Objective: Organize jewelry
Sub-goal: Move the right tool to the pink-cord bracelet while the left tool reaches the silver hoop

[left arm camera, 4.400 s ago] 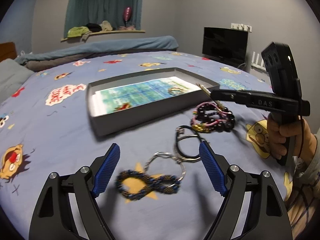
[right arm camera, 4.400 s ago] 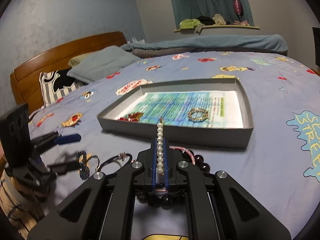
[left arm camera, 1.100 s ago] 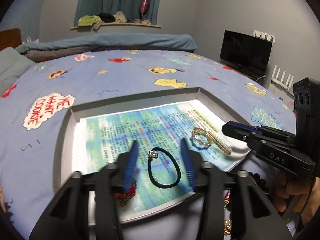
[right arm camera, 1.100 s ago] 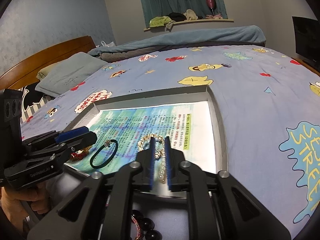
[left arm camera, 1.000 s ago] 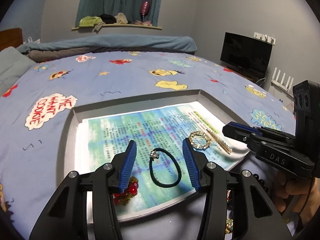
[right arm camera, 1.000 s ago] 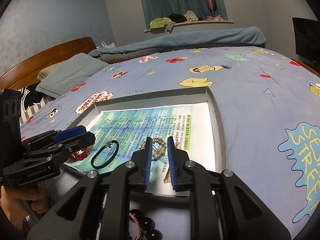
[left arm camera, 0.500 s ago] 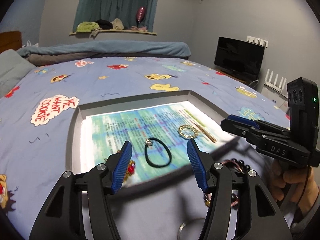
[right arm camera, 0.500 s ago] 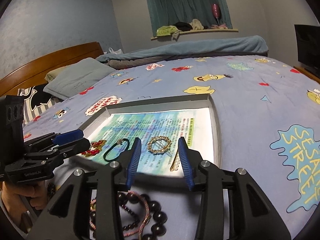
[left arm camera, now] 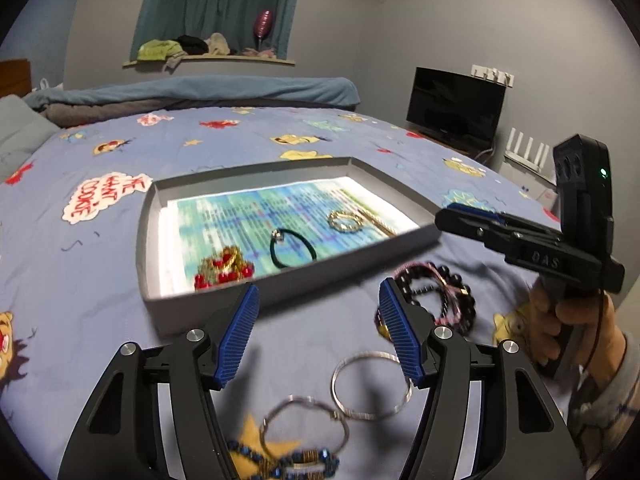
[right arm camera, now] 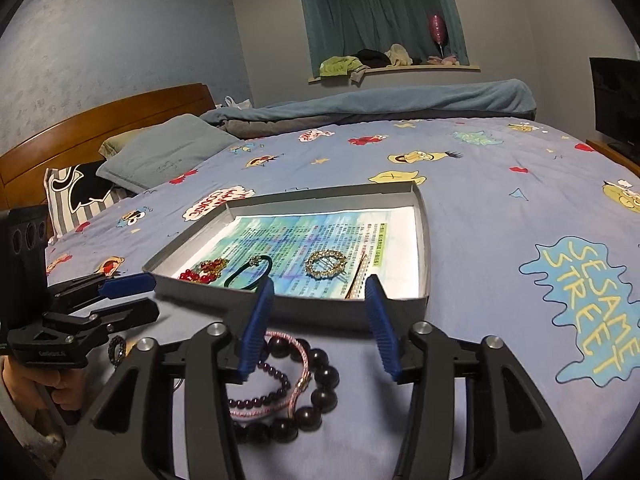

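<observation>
A grey tray (left arm camera: 280,298) (right arm camera: 288,306) lined with printed paper lies on the bed. In it are a red bead piece (right arm camera: 204,270), a black band (left arm camera: 292,248) (right arm camera: 248,272), a gold ring bracelet (left arm camera: 345,220) (right arm camera: 326,262) and a pearl strand (right arm camera: 358,280). My left gripper (left arm camera: 318,300) (right arm camera: 154,294) hovers before the tray's near wall, jaws opening, nothing between them. Below it lie silver bangles (left arm camera: 372,384) and a blue bead bracelet (left arm camera: 284,460). My right gripper (right arm camera: 319,292) (left arm camera: 460,216) is also opening and empty, above dark bead bracelets (right arm camera: 296,384) (left arm camera: 436,296).
The bed has a blue cartoon-print sheet (right arm camera: 500,208). Pillows (right arm camera: 160,156) and a wooden headboard (right arm camera: 100,120) are at the far left, and a rolled blanket (left arm camera: 192,92) lies along the far side. A black screen (left arm camera: 454,108) stands beyond the bed's right edge.
Both grippers have drawn back from over the tray to the bed in front of it, and their jaws have spread wider. The black band and pearl strand stay in the tray.
</observation>
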Tool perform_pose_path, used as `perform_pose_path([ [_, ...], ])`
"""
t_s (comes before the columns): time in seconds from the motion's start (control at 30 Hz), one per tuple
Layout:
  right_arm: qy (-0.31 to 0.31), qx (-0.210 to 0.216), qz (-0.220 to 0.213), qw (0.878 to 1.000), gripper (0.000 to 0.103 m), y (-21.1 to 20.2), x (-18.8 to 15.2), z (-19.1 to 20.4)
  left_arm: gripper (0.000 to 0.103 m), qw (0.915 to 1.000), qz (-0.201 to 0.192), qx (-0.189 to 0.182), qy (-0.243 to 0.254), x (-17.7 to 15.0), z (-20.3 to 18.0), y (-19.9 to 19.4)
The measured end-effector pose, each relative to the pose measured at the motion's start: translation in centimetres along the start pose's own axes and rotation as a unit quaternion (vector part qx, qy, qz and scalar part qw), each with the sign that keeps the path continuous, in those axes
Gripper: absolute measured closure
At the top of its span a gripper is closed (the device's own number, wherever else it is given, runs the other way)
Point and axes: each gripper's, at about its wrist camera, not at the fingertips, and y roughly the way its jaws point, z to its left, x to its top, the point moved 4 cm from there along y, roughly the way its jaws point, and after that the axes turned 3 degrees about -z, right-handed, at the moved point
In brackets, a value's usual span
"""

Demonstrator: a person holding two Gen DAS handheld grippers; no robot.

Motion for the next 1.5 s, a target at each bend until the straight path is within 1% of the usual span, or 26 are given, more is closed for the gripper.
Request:
perform_pose_path([
  [0.1,0.0,0.005,0.004,1.0,0.054,-0.2,-0.3,0.0,0.038,1.0,-0.001,-0.003,0.008,-0.6,-0.2,-0.7],
  [0.37,0.007,0.009,0.006,1.0,0.051,-1.0,-0.9,-0.2,0.038,0.9986,0.011,-0.033,0.04,-2.0,-0.7,-1.7],
  [0.47,0.009,0.01,0.005,1.0,0.049,-1.3,-0.9,-0.4,0.038,0.9975,0.023,-0.036,0.055,-2.7,-1.1,-1.4],
  [0.67,0.014,0.017,0.009,1.0,0.048,-1.5,-1.0,-0.7,0.038,0.9959,0.037,-0.046,0.068,-3.2,-1.9,-0.7],
  [0.83,0.005,0.022,0.015,1.0,0.048,-1.6,-1.3,-0.2,0.038,0.9939,0.049,-0.053,0.084,-3.7,-2.8,-0.2],
  [1.0,0.0,0.024,0.019,1.0,0.048,-1.6,-1.5,0.0,0.038,0.9917,0.078,-0.055,0.087,-4.3,-3.1,0.8],
  [1.13,0.0,0.024,0.02,0.999,0.048,-1.7,-1.6,0.0,0.038,0.9913,0.085,-0.052,0.086,-4.5,-3.1,1.0],
  [1.17,-0.001,0.025,0.021,0.999,0.048,-1.7,-1.7,0.1,0.04,0.9911,0.087,-0.052,0.086,-4.6,-3.1,1.0],
  [1.2,-0.001,0.025,0.022,0.999,0.048,-1.6,-1.7,0.1,0.045,0.9909,0.089,-0.054,0.086,-4.6,-3.2,1.0],
  [1.23,-0.002,0.025,0.023,0.999,0.048,-1.6,-1.7,0.1,0.053,0.9906,0.091,-0.056,0.086,-4.6,-3.2,1.0],
  [1.33,-0.006,0.028,0.027,0.999,0.048,-1.6,-1.9,0.3,0.053,0.9908,0.085,-0.053,0.092,-4.6,-3.4,0.8],
  [1.43,-0.012,0.032,0.033,0.999,0.048,-1.5,-2.1,0.7,0.053,0.992,0.071,-0.044,0.094,-4.2,-3.5,0.3],
  [1.5,-0.019,0.036,0.036,0.999,0.052,-1.5,-2.3,1.0,0.053,0.9938,0.059,-0.038,0.087,-3.8,-3.1,-0.1],
])
